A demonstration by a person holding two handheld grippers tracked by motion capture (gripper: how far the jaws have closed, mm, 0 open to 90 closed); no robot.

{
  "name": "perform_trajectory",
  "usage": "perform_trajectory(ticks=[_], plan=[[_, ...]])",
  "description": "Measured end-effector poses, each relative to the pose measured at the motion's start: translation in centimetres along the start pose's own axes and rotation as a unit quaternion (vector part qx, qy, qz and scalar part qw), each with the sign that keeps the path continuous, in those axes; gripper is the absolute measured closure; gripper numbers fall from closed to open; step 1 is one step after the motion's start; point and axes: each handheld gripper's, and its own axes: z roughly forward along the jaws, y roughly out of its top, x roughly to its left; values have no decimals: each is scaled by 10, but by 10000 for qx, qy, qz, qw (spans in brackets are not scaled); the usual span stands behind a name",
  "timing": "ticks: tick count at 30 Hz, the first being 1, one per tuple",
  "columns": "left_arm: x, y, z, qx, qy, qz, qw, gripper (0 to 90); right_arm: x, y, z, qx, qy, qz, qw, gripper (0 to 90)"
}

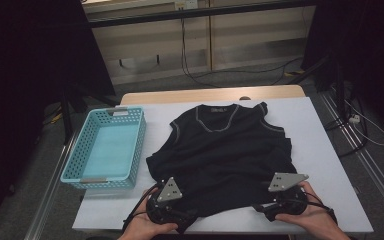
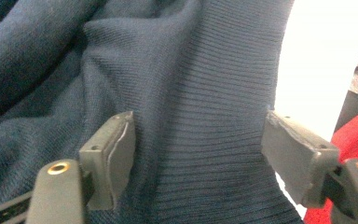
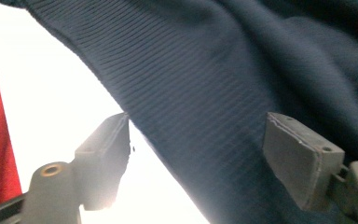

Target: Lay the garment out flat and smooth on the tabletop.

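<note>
**Dark knit, both grippers at the hem**

Dark ribbed knit is what both gripper cameras are looking at right now. From above, the vest lies spread flat on the white table, neckline away from the person, hem toward the near edge. Over on the left sits the blue basket, just beside the vest and not touching it as far as one can tell.

Down at the near edge, the left gripper is at the hem's left corner and the right gripper at the right corner, each held in a hand, each with its grey plate on top.

Close in on the left gripper: jaws wide apart, ribbed hem lying between them, nothing clamped. The white table shows past the right jaw, with something red beyond it.

Now the right gripper: wide apart too, the hem's edge running slantwise through the gap, fabric by the right jaw, bare table by the left. No grip on the cloth here either.
</note>
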Motion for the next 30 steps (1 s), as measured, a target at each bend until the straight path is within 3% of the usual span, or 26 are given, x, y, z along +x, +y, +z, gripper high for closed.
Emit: perform_trajectory(ticks=[3,6,7,11,13,16,18,22,27,29,30], plan=[[-2,1,1,74,-59,14,10000,359,1,4,8,178,-78,-76,9998,372],[-4,3,0,-8,-76,39,10000,454,-3,7,11,142,-117,-31,9998,509],[-5,3,0,-53,-80,9,10000,469,-4,8,11,132,-167,-53,9998,590],[-9,5,-3,-157,-66,84,9998,494,-7,10,12,123,-251,-63,9996,736],[-10,6,-4,-180,-191,128,9996,512,-8,11,13,161,-271,-77,9995,802],[-11,5,1,-55,-283,200,9994,583,-11,12,13,159,-220,-10,9996,822],[-10,4,8,135,-248,266,9992,580,-11,11,13,135,-194,-5,9997,825],[-7,4,18,226,-233,369,9988,458,-9,11,11,150,-118,8,9998,829],[-5,4,20,219,-229,283,9991,433,-3,9,8,154,-29,3,9999,831],[-4,4,17,319,-238,323,9987,501,0,7,7,147,26,19,9999,831],[-4,3,16,258,-257,270,9990,586,2,7,6,152,58,19,9999,832]])
